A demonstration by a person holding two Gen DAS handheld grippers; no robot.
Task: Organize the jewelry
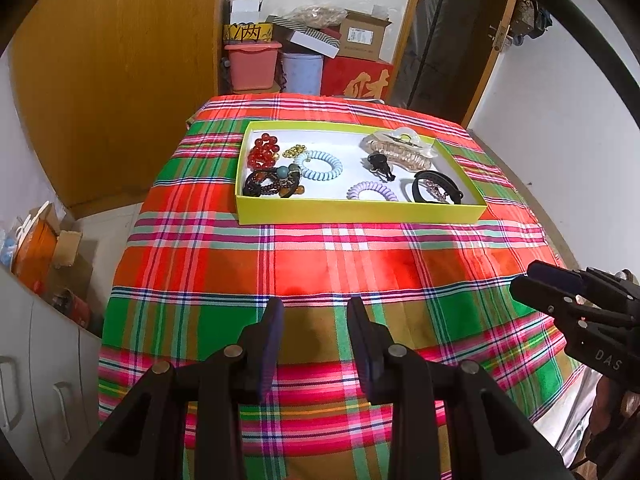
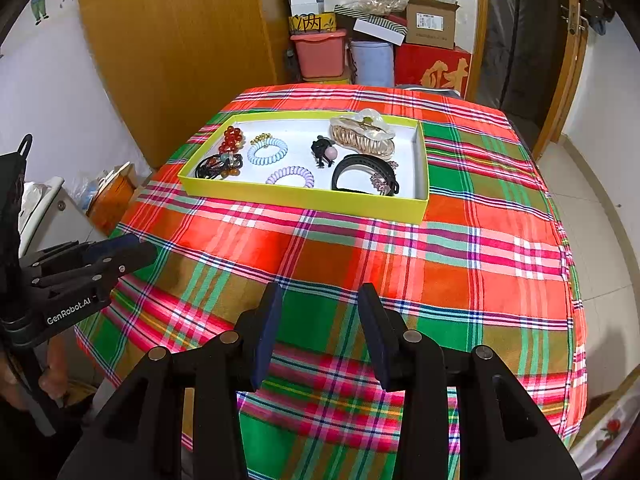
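A yellow tray (image 1: 360,211) (image 2: 304,198) with a white floor sits on the far half of the plaid table. In it lie a red bead bracelet (image 1: 262,151) (image 2: 231,139), a dark bead bracelet (image 1: 266,184), a blue coil hair tie (image 1: 322,165) (image 2: 267,151), a purple coil tie (image 1: 372,191) (image 2: 291,176), a small black clip (image 1: 380,165) (image 2: 323,151), a large beige claw clip (image 1: 400,148) (image 2: 362,132) and a black band (image 1: 436,187) (image 2: 364,176). My left gripper (image 1: 316,304) is open and empty over the near cloth. My right gripper (image 2: 320,292) is open and empty, also near the front.
The plaid cloth (image 1: 320,264) covers the table. Behind it stand a pink bin (image 1: 251,65), a blue bucket (image 1: 302,73), a red box (image 1: 356,78) and cardboard boxes. A wooden wardrobe (image 1: 120,80) is at the left, white drawers (image 1: 40,380) at the near left.
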